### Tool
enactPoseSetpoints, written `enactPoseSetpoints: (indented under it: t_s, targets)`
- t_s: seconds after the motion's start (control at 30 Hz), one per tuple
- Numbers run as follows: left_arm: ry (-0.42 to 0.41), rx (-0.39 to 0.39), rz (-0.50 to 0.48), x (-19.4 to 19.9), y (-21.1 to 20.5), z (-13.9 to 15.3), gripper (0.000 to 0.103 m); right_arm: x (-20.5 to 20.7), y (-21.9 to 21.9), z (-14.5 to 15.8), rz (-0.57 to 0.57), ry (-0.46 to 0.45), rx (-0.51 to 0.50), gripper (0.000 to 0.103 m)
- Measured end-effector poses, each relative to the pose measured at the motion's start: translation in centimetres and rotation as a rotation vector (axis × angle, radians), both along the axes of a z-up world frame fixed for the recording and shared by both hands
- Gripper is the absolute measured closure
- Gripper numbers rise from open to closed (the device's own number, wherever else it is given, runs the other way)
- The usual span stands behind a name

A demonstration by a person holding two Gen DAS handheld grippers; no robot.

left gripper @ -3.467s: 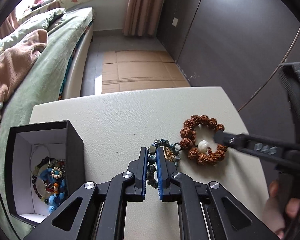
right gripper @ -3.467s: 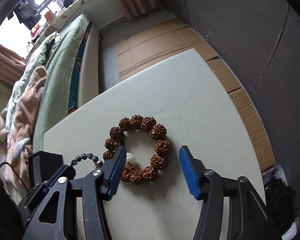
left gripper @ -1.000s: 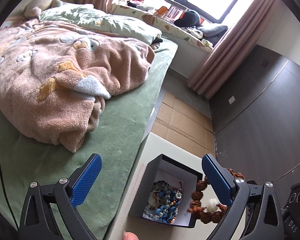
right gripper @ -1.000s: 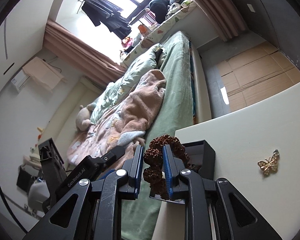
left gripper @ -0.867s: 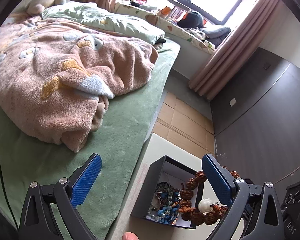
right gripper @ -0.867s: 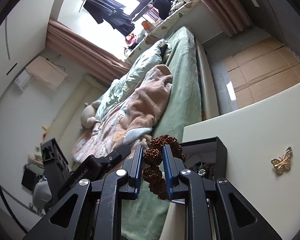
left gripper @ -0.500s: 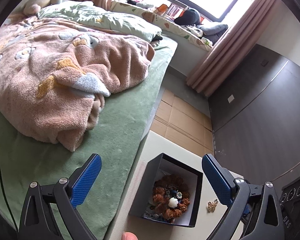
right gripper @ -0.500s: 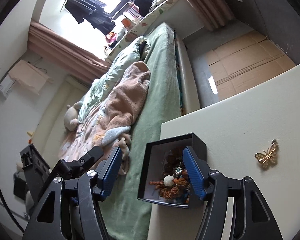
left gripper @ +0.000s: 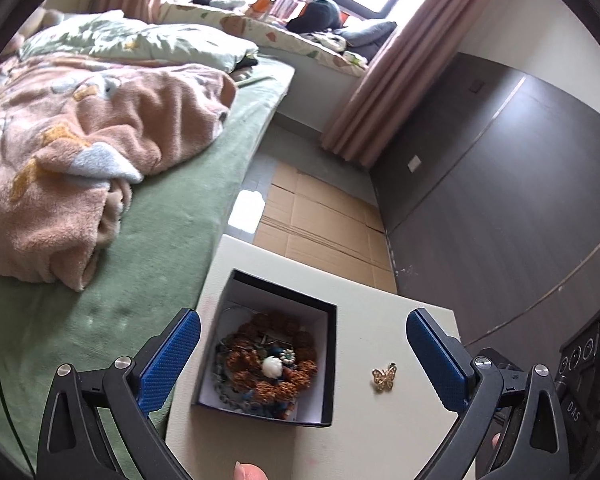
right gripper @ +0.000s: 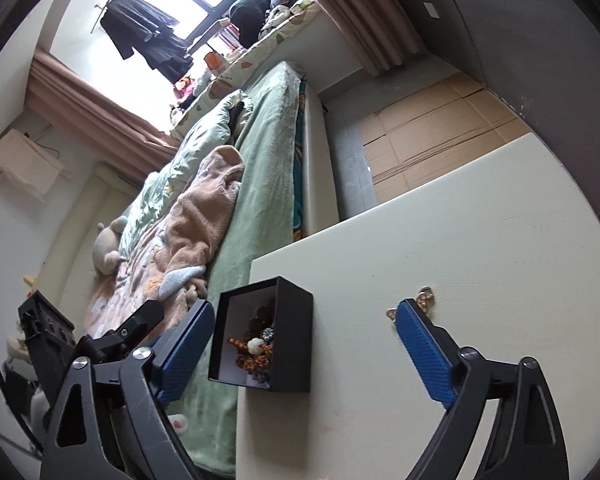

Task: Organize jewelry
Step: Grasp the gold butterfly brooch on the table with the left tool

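Observation:
A black box (left gripper: 329,364) with a white inside stands on the cream table (left gripper: 380,440), near its left edge. The brown seed bracelet (left gripper: 268,364) with a white bead lies in it on top of other beaded jewelry. The box (right gripper: 296,344) and bracelet (right gripper: 256,344) also show in the right wrist view. A gold butterfly brooch (left gripper: 384,376) lies on the table right of the box; in the right wrist view the brooch (right gripper: 423,295) is partly hidden behind my right finger. My left gripper (left gripper: 300,356) is open and empty above the box. My right gripper (right gripper: 304,340) is open and empty.
A bed (left gripper: 140,240) with a green sheet and a pink blanket (left gripper: 80,152) runs along the table's left edge. Cardboard sheets (left gripper: 320,220) cover the floor beyond the table. A dark wall (left gripper: 500,200) stands to the right.
My right gripper carried the brown bracelet over the box, opened and dropped it in. Both grippers then shifted slightly right, staying open.

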State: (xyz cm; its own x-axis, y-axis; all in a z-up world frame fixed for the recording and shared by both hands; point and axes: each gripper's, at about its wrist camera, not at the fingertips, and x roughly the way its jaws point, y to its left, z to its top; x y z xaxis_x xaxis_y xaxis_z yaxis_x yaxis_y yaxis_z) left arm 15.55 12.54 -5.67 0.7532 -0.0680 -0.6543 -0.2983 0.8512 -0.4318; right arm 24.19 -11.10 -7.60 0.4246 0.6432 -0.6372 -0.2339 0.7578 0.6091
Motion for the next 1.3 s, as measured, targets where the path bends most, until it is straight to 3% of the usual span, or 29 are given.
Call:
enactPoseSetpoints:
  t_s: [0.17, 0.33, 0.6, 0.7, 0.97, 1.3]
  targets:
    - [-0.005, 0.059, -0.058, 0.3, -2.2, 0.3, 0.0, 0.2, -2.3, -0.4, -0.026, 0.025, -0.049, 0.009]
    - [0.046, 0.128, -0.144, 1.3, -5.3, -0.1, 0.0, 0.0, -4.2, -0.3, -0.058, 0.025, -0.078, 0.009]
    - [0.064, 0.174, -0.25, 2.2, -9.4, -0.8, 0.001, 0.2, -7.1, -0.4, -0.131, 0.048, -0.131, 0.009]
    - [0.078, 0.168, -0.303, 2.9, -10.9, -1.2, 0.005, 0.7, -8.8, -0.8, -0.17, 0.081, -0.118, 0.009]
    - [0.203, 0.121, -0.363, 6.0, -13.3, -3.3, 0.032, 1.5, -12.3, -0.9, -0.246, 0.103, -0.054, 0.009]
    - [0.281, 0.175, -0.366, 8.3, -15.7, -5.8, 0.035, 2.5, -14.0, -1.4, -0.291, 0.143, -0.004, 0.009]
